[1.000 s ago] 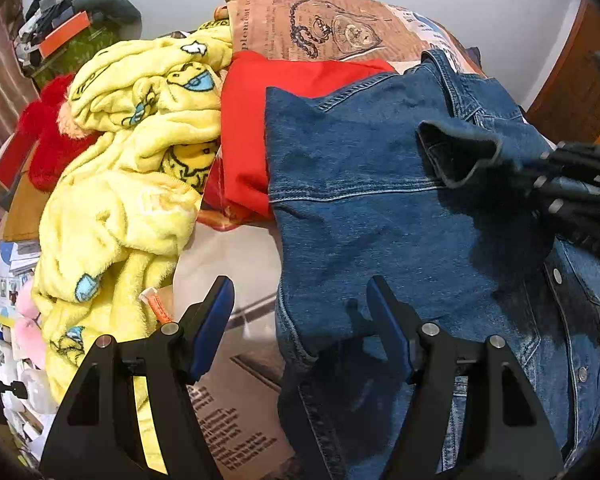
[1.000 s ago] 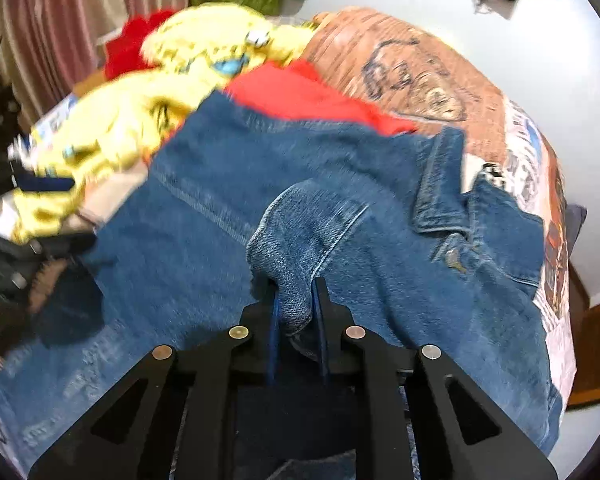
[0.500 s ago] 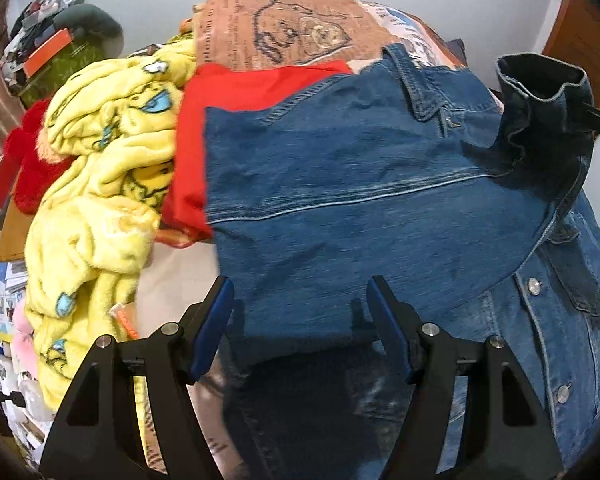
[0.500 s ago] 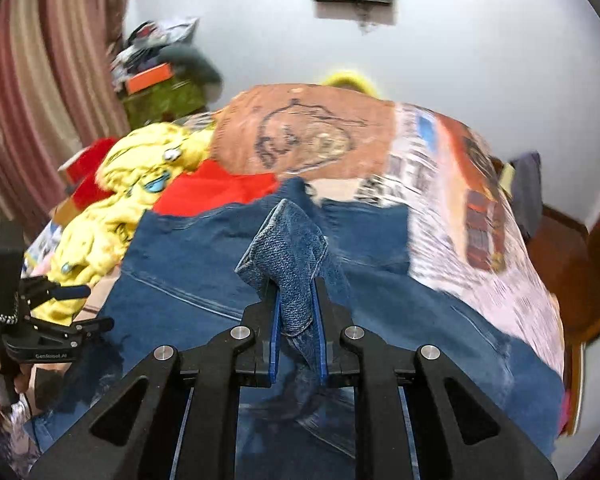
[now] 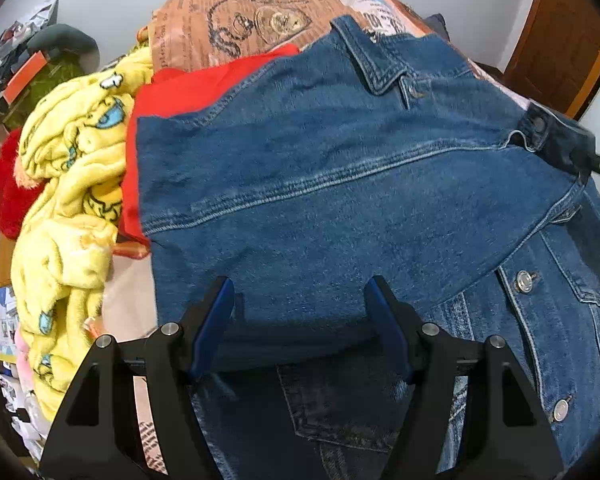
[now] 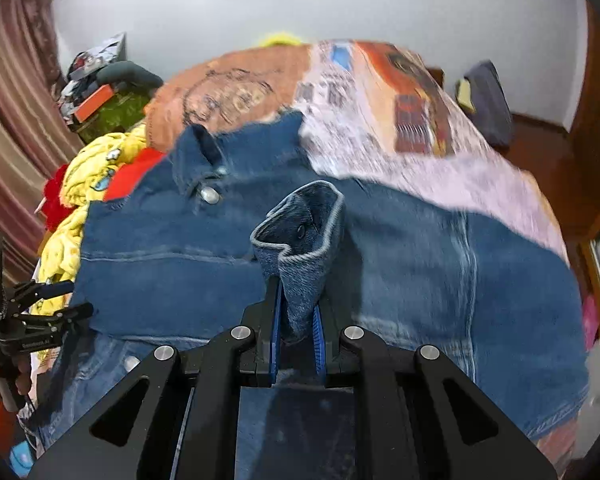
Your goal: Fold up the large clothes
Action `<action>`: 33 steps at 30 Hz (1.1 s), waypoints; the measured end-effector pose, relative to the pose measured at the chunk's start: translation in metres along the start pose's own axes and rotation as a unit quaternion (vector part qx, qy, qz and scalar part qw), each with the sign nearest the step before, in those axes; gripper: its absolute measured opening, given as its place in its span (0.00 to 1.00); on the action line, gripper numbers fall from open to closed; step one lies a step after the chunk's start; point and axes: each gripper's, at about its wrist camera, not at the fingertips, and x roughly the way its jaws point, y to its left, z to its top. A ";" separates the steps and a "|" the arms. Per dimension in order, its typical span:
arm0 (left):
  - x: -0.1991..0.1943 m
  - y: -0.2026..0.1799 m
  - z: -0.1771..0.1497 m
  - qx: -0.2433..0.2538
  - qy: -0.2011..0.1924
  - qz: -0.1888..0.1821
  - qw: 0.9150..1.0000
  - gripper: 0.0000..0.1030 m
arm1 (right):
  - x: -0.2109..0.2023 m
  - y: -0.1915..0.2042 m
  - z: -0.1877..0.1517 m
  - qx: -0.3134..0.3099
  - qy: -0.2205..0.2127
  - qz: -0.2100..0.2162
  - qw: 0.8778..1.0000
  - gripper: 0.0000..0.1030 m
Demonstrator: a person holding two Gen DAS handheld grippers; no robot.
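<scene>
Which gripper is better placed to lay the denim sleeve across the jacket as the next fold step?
Right. The right gripper is shut on the sleeve cuff, holding it above the denim jacket. The left gripper is open and holds nothing, hovering over the jacket near its lower edge.

A lived-in home bedroom: a bed (image 6: 380, 128) under a newspaper-print cover, heaped with a yellow fleece blanket (image 5: 68, 208) and denim jacket (image 5: 340, 200), striped curtains (image 6: 8, 128) at one side, wooden door (image 5: 560, 40) opposite.

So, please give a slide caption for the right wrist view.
Right gripper pinches the sleeve cuff above the denim jacket.
</scene>
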 end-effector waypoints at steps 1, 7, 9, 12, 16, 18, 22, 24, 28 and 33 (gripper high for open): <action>0.003 -0.001 -0.001 -0.002 0.003 -0.001 1.000 0.66 | 0.002 -0.004 -0.003 0.006 0.005 0.002 1.000 0.12; 0.013 -0.002 -0.005 -0.010 0.011 -0.004 1.000 0.67 | 0.006 -0.021 -0.016 0.026 0.031 0.009 0.999 0.13; 0.014 -0.003 -0.007 -0.011 0.009 0.000 1.000 0.68 | 0.002 -0.024 -0.017 0.030 0.029 0.003 0.999 0.20; 0.013 -0.005 -0.008 -0.006 0.008 0.006 1.000 0.68 | -0.008 -0.032 -0.017 0.043 0.026 -0.004 0.999 0.29; 0.008 -0.010 -0.006 0.005 0.010 0.016 1.000 0.68 | -0.025 -0.048 -0.016 0.057 0.018 -0.022 0.998 0.38; 0.001 -0.013 -0.002 0.012 0.005 0.014 1.000 0.68 | -0.038 -0.055 -0.015 0.060 0.007 -0.031 0.998 0.44; -0.019 -0.025 0.012 0.025 -0.024 0.015 0.999 0.68 | -0.069 -0.069 -0.011 0.054 -0.026 -0.072 0.996 0.57; -0.033 -0.033 0.023 0.032 -0.045 0.012 0.998 0.68 | -0.087 -0.079 -0.009 0.054 -0.044 -0.091 0.993 0.63; -0.058 -0.049 0.044 0.037 -0.084 -0.005 0.996 0.68 | -0.120 -0.102 -0.011 0.063 -0.069 -0.114 0.989 0.72; -0.076 -0.078 0.071 0.034 -0.111 -0.052 0.992 0.70 | -0.141 -0.141 -0.029 0.093 -0.075 -0.139 0.983 0.73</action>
